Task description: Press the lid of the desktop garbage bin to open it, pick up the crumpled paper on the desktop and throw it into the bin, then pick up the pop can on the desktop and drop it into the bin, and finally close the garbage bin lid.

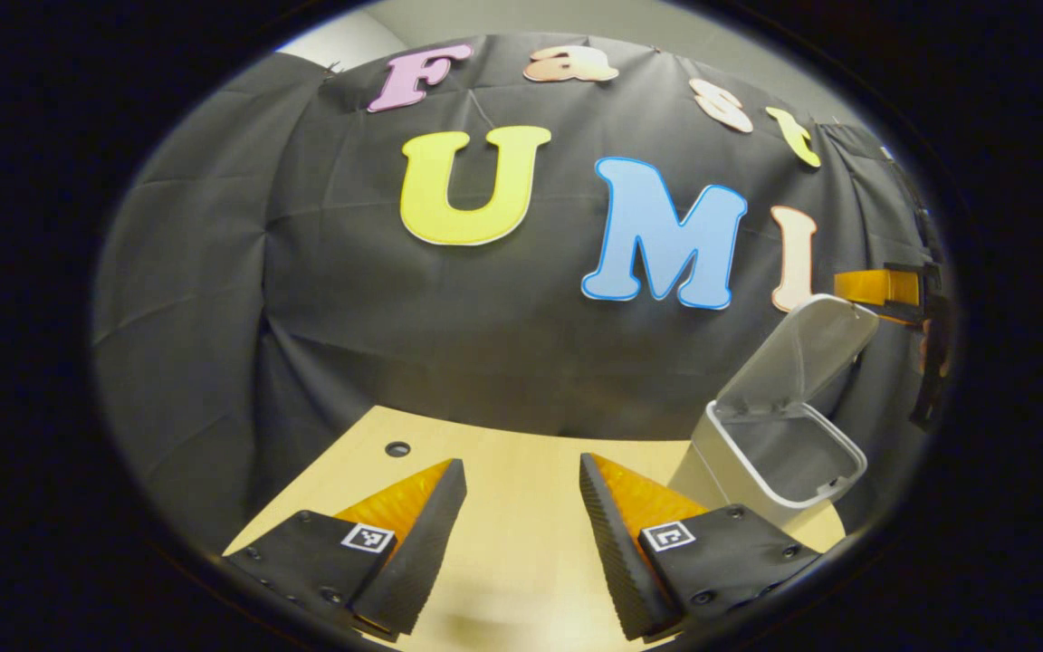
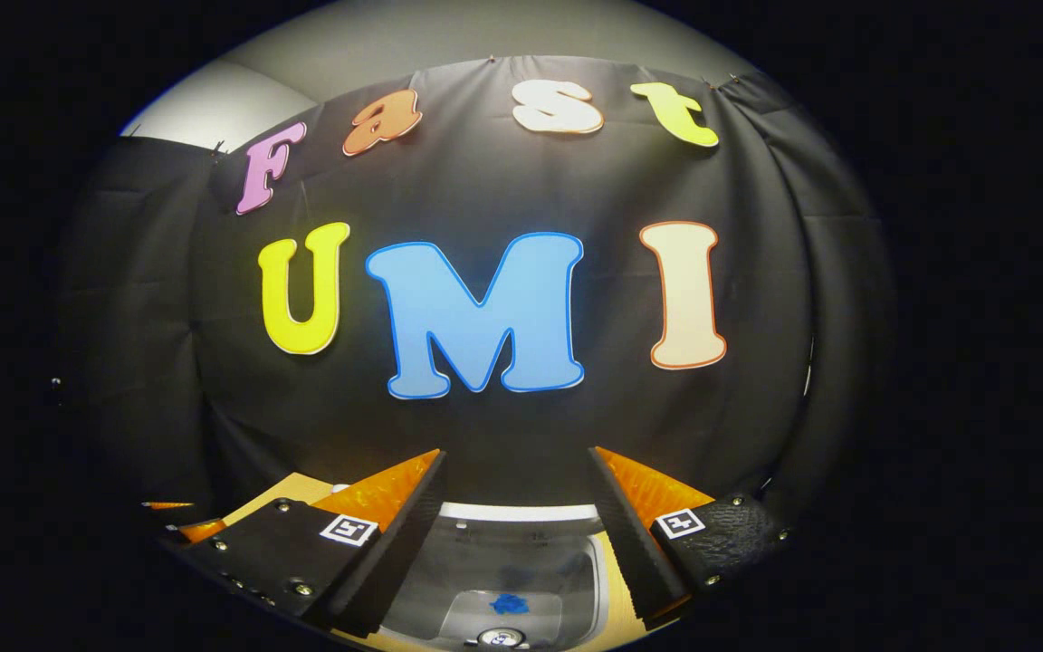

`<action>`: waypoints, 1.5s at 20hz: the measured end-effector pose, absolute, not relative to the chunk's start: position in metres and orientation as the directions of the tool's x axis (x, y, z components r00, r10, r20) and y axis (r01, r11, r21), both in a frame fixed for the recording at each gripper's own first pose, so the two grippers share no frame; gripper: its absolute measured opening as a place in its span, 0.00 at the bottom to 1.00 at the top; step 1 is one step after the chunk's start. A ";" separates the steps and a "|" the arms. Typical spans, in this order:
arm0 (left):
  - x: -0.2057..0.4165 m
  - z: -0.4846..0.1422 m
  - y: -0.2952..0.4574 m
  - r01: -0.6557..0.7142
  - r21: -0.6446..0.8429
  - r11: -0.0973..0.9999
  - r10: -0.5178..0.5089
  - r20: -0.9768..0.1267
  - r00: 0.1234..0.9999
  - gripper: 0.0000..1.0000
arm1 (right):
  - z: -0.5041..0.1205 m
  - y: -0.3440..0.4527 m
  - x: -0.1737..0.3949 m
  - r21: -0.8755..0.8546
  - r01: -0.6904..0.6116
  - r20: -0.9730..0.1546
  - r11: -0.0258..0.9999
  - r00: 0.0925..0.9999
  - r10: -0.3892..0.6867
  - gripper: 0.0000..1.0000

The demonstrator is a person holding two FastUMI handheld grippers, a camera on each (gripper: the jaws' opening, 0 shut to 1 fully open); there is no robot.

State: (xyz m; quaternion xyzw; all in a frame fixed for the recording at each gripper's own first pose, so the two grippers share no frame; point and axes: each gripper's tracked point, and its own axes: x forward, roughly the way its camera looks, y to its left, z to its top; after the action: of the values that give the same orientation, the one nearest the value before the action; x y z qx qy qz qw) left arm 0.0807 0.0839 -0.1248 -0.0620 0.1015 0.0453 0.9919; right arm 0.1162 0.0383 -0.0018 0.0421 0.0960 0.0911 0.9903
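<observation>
The left gripper view looks low across the table (image 1: 521,543) toward the cloth wall, the open bin (image 1: 779,435) off to its right. The right gripper view hangs close above that bin (image 2: 508,580), facing the wall.

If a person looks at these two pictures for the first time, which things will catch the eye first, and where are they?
In the left gripper view, the garbage bin stands at the right on the pale wooden desktop with its lid tilted up and open. In the right gripper view, the right gripper hangs open directly above the bin's mouth, where something blue lies inside. The left gripper is open too, above bare desktop.
</observation>
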 end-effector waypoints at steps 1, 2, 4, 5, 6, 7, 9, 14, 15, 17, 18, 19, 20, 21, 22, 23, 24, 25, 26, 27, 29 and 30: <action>0.081 -0.125 0.080 -0.094 -0.113 0.989 0.069 -0.207 0.976 0.84 | -0.006 0.038 0.112 0.101 -0.177 -0.192 0.979 0.962 0.193 0.96; 0.082 -0.125 0.074 -0.086 -0.111 0.990 0.061 -0.207 0.976 0.81 | -0.010 0.039 0.106 0.100 -0.179 -0.200 0.979 0.960 0.196 0.96; 0.084 -0.124 0.066 -0.071 -0.110 0.991 0.047 -0.206 0.977 0.87 | -0.021 0.039 0.099 0.101 -0.179 -0.222 0.979 0.955 0.197 0.96; 0.084 -0.124 0.063 -0.064 -0.110 0.992 0.040 -0.205 0.978 0.86 | -0.029 0.040 0.095 0.101 -0.180 -0.239 0.978 0.950 0.200 1.00; 0.084 -0.123 0.060 -0.058 -0.108 0.992 0.035 -0.205 0.978 0.84 | -0.040 0.041 0.091 0.100 -0.179 -0.262 0.979 0.944 0.200 0.96; 0.083 -0.123 0.057 -0.053 -0.107 0.993 0.031 -0.204 0.979 0.87 | -0.053 0.042 0.088 0.097 -0.179 -0.288 0.979 0.937 0.200 0.96; 0.081 -0.124 0.055 -0.048 -0.106 0.993 0.025 -0.204 0.979 0.87 | -0.076 0.044 0.080 0.090 -0.178 -0.333 0.980 0.922 0.199 0.96; 0.076 -0.124 0.056 -0.053 -0.109 0.993 0.029 -0.208 0.978 0.84 | -0.119 0.047 0.066 0.096 -0.181 -0.401 0.979 0.893 0.205 0.96; 0.075 -0.124 0.057 -0.055 -0.110 0.992 0.031 -0.210 0.977 0.84 | -0.123 0.048 0.065 0.095 -0.182 -0.407 0.979 0.890 0.205 0.96; 0.072 -0.126 0.058 -0.059 -0.109 0.992 0.035 -0.212 0.977 0.84 | -0.132 0.048 0.063 0.086 -0.184 -0.421 0.979 0.884 0.203 0.96; 0.072 -0.126 0.059 -0.062 -0.108 0.992 0.038 -0.212 0.976 0.84 | -0.134 0.049 0.062 0.081 -0.184 -0.425 0.980 0.883 0.201 0.96; 0.070 -0.126 0.060 -0.063 -0.107 0.992 0.040 -0.212 0.976 0.84 | -0.135 0.049 0.061 0.077 -0.183 -0.428 0.980 0.882 0.198 0.96; 0.069 -0.126 0.061 -0.065 -0.106 0.992 0.041 -0.213 0.976 0.87 | -0.139 0.049 0.061 0.072 -0.181 -0.427 0.981 0.883 0.195 0.96; 0.068 -0.127 0.062 -0.067 -0.105 0.992 0.044 -0.214 0.976 0.87 | -0.139 0.049 0.061 0.067 -0.179 -0.425 0.981 0.885 0.191 0.96; 0.067 -0.128 0.064 -0.070 -0.104 0.992 0.046 -0.215 0.975 0.84 | -0.141 0.049 0.061 0.065 -0.178 -0.425 0.982 0.885 0.188 0.96; 0.067 -0.128 0.065 -0.072 -0.103 0.992 0.049 -0.218 0.975 0.84 | -0.142 0.049 0.060 0.063 -0.178 -0.427 0.982 0.885 0.188 0.96; 0.065 -0.130 0.067 -0.075 -0.102 0.992 0.051 -0.221 0.974 0.84 | -0.141 0.049 0.061 0.065 -0.177 -0.421 0.982 0.887 0.187 0.97; 0.065 -0.131 0.068 -0.076 -0.103 0.992 0.051 -0.223 0.973 0.84 | -0.142 0.049 0.060 0.073 -0.173 -0.419 0.982 0.888 0.188 0.96; 0.064 -0.132 0.068 -0.077 -0.104 0.992 0.052 -0.224 0.973 0.87 | -0.143 0.049 0.060 0.081 -0.170 -0.412 0.982 0.891 0.188 0.97; 0.065 -0.133 0.067 -0.076 -0.107 0.991 0.050 -0.225 0.973 0.84 | -0.143 0.049 0.059 0.085 -0.166 -0.411 0.982 0.892 0.186 0.97; 0.065 -0.133 0.065 -0.071 -0.110 0.991 0.044 -0.228 0.973 0.81 | -0.145 0.050 0.060 0.076 -0.160 -0.399 0.984 0.900 0.177 0.97; 0.065 -0.133 0.063 -0.067 -0.107 0.992 0.041 -0.228 0.973 0.82 | -0.146 0.050 0.059 0.069 -0.156 -0.400 0.985 0.901 0.171 0.96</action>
State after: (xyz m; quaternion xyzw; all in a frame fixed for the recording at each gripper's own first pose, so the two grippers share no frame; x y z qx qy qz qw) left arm 0.0654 0.0634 -0.1333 -0.0571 0.1136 0.0273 0.9915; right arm 0.0587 0.0499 -0.1461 0.0178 0.2065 0.0839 0.9747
